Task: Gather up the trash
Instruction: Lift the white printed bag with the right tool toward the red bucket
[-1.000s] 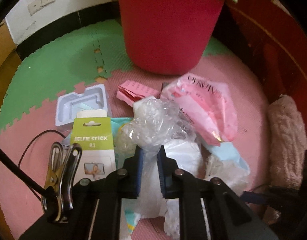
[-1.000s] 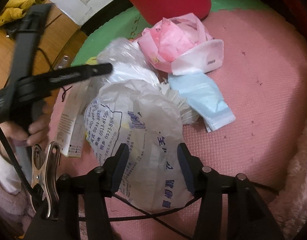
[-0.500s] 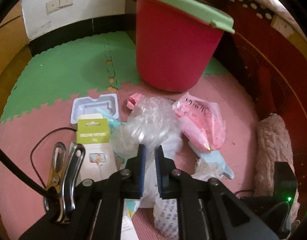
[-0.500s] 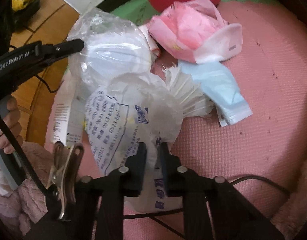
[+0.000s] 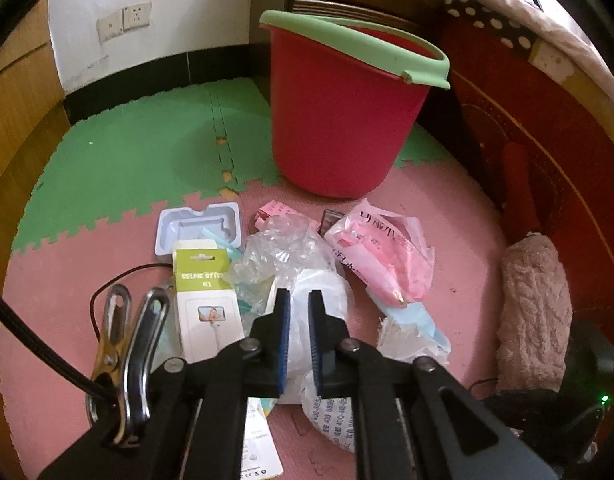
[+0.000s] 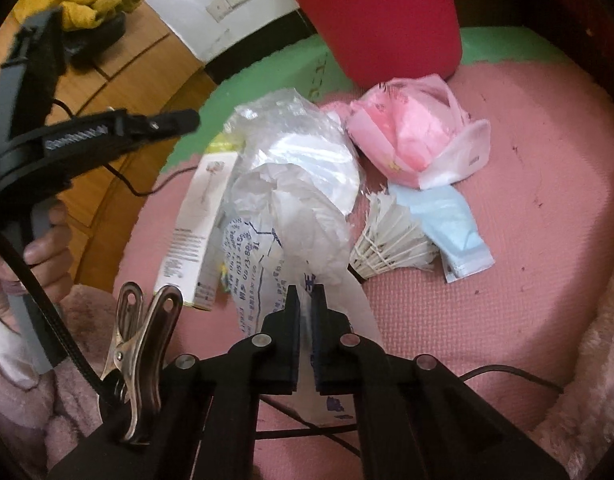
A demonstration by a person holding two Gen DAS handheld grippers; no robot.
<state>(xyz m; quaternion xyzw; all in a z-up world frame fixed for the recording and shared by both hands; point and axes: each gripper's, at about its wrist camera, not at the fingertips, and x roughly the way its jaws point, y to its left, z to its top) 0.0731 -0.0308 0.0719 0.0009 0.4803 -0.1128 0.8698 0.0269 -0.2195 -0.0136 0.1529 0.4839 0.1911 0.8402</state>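
We find the bucket (image 5: 339, 120) standing at the far side of the foam mat (image 5: 107, 168), with the litter heaped just near of it. In that heap the selfie-stick box (image 5: 207, 304) lies left, the plastic tray (image 5: 199, 228) behind it, the crumpled clear bag (image 5: 283, 252) in the middle. The torn wrapper (image 5: 387, 248) lies right, and a shuttlecock (image 6: 391, 240) near of it.
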